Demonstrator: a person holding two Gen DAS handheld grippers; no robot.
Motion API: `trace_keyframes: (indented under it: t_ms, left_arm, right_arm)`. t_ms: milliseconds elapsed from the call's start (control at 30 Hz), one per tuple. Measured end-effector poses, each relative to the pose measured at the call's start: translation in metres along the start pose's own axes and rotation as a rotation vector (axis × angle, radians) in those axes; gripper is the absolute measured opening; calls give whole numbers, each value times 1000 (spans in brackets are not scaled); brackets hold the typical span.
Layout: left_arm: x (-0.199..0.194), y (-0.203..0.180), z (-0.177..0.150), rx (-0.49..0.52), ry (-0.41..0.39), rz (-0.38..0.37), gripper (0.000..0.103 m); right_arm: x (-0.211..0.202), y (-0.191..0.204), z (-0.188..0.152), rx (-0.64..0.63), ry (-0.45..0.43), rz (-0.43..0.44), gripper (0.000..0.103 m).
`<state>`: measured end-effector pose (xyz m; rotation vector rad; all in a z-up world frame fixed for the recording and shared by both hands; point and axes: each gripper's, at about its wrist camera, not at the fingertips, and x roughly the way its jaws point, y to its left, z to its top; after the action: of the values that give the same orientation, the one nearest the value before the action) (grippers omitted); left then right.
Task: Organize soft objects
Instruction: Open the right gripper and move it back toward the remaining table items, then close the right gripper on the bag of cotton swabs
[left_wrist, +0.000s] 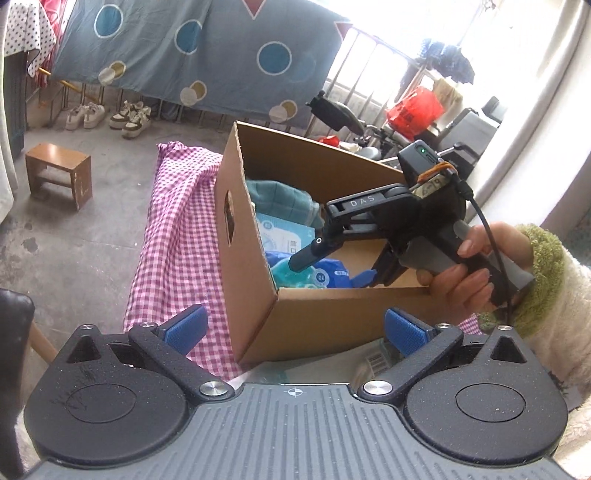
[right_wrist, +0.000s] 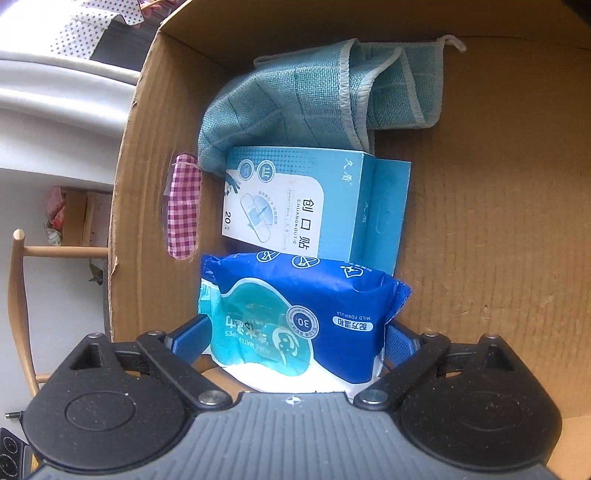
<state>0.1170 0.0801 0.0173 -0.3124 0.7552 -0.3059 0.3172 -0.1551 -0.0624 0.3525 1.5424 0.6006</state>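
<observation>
Inside, bare cardboard box (right_wrist: 480, 221) floor rightward.

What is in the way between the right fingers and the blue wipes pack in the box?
Nothing visible. The wipes pack lies right between the open right gripper's fingers, inside the cardboard box, in front of the bandage box.

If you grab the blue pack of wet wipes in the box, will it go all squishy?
Probably. The wipes pack is a crinkled soft wrapper, so it should dent and sag rather than stay stiff. Its glossy film may slip a little. It lies flat in the cardboard box, so it shouldn't roll.
</observation>
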Motion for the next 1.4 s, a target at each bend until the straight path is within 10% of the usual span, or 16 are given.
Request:
trace_keyframes:
  t_ms: [267,633,1000,1400]
  left_arm:
    - [-9,2,-8,-38,1,-61,103]
    - [-13,-14,-26,1,104,-26,103]
    - [31,-36,-72,94,302,-2,95]
    - [58,-32,-79,90,353,-22,82]
  right_arm:
    - [-54,-2,-21,-31,-195,-7,96]
    - [-132,3,-152,-144,-487,157,95]
    - [-51,-7,-200,-132,-441,-57,65]
    - [-24,1,-187,-191,-383,-183,61]
